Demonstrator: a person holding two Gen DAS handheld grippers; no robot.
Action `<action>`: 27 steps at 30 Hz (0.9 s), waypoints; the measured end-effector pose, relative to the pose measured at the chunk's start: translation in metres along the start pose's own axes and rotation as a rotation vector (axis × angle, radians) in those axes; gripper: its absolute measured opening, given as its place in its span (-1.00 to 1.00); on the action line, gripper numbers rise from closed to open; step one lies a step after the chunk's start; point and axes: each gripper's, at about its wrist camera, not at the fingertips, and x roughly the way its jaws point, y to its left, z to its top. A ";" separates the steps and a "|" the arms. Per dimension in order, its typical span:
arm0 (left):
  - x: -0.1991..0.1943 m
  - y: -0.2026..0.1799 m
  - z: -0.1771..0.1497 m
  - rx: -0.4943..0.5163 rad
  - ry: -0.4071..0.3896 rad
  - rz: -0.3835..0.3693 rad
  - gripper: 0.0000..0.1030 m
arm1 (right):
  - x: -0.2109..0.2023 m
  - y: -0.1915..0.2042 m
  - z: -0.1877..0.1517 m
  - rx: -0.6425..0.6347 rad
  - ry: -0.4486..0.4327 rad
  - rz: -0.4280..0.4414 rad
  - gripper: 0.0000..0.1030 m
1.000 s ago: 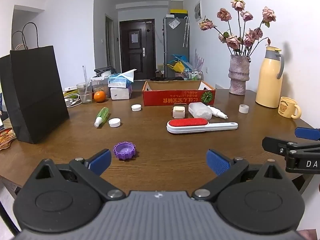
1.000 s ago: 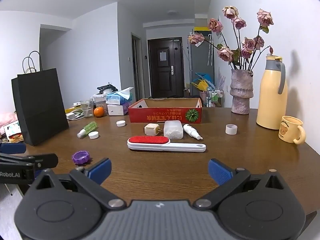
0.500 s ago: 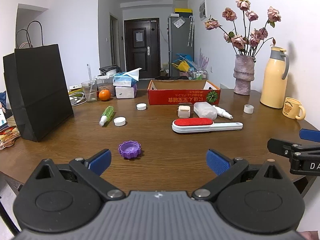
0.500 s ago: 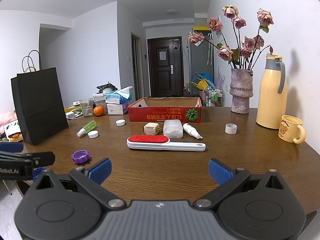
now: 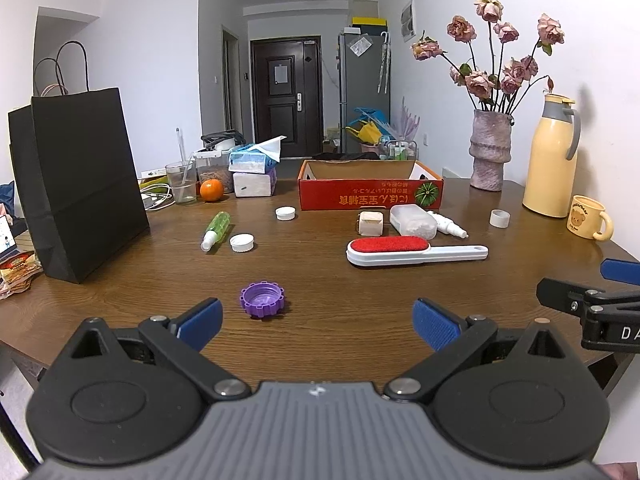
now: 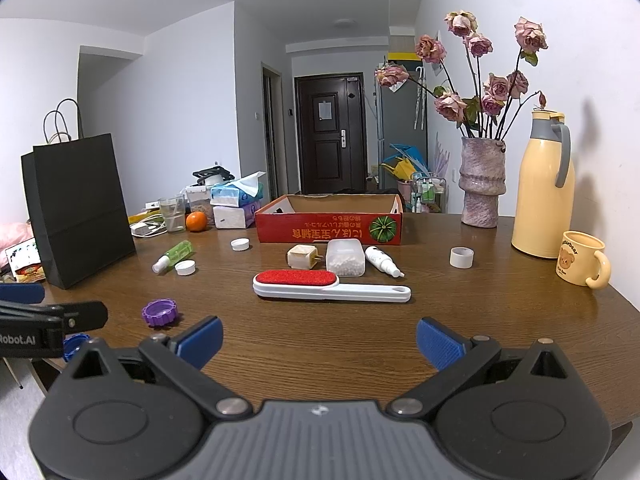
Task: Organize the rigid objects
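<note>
Start of the sorting task, as I judge it from both wrist views: nothing has been gathered yet. My left gripper [image 5: 316,322] and right gripper [image 6: 318,340] both hang above the near edge of the wooden table [image 5: 360,320] with their blue pads spread wide and nothing between them. The red cardboard box [image 5: 370,196] at the far middle of the table, which I take to be the likely container, shows only bare inner walls from this angle; its floor is hidden, so I cannot tell whether anything lies in it. All the loose rigid items remain scattered on the tabletop. Nearest to my left gripper is the purple ridged cap [image 5: 263,300], lying open side up. Farther back lie a green spray bottle [image 5: 216,229] on its side with a white cap [image 5: 242,242] just beside it, and another white cap [image 5: 285,213] near the box. In front of the box sit a small beige plug block [image 6: 301,256], a clear container of white pellets [image 6: 345,257] and a small white dropper bottle [image 6: 382,261], close together, with the red-faced lint brush [image 6: 332,285] lying flat before them. A white ring-shaped cap [image 6: 461,257] stands apart toward the right.
</note>
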 end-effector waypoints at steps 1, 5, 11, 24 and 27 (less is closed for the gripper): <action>0.000 0.000 0.000 -0.001 0.000 0.000 1.00 | 0.000 0.000 0.000 -0.001 0.001 0.000 1.00; 0.000 -0.001 0.000 -0.002 0.001 0.001 1.00 | 0.000 0.000 0.001 -0.001 0.001 0.000 1.00; 0.000 0.000 0.000 -0.002 0.001 0.001 1.00 | 0.000 0.000 0.001 -0.001 0.002 -0.001 1.00; 0.000 0.000 0.000 -0.001 0.002 0.001 1.00 | 0.001 0.000 -0.001 -0.002 0.004 -0.002 1.00; 0.001 0.000 -0.001 -0.001 0.003 0.002 1.00 | 0.001 0.000 -0.001 -0.002 0.005 -0.002 1.00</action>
